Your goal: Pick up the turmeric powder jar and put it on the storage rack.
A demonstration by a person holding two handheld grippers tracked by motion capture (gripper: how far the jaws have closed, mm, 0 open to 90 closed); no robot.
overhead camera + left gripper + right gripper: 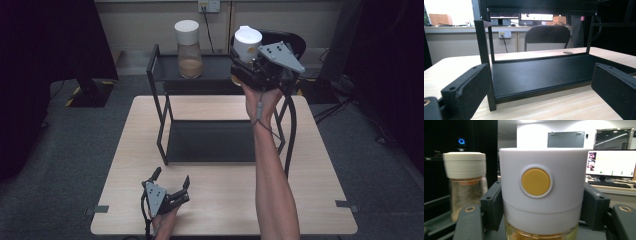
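Observation:
My right gripper [242,60] is raised over the right end of the black rack's top shelf [210,70], shut on a jar with a white lid [247,42]. In the right gripper view the jar's white lid with a yellow round button [536,182] sits pinched between both black jaws, with yellow contents below. A second jar with a white lid [188,48] and brown contents stands on the top shelf at the left, also seen beside the held jar [465,182]. My left gripper [172,182] rests open on the wooden table [220,200], facing the rack's lower shelf [541,72].
The black two-tier rack [162,120] stands at the table's middle and back. A black chair [547,37] sits behind the table. Dark stands flank both sides on the floor. The table's front has free wood around the left gripper.

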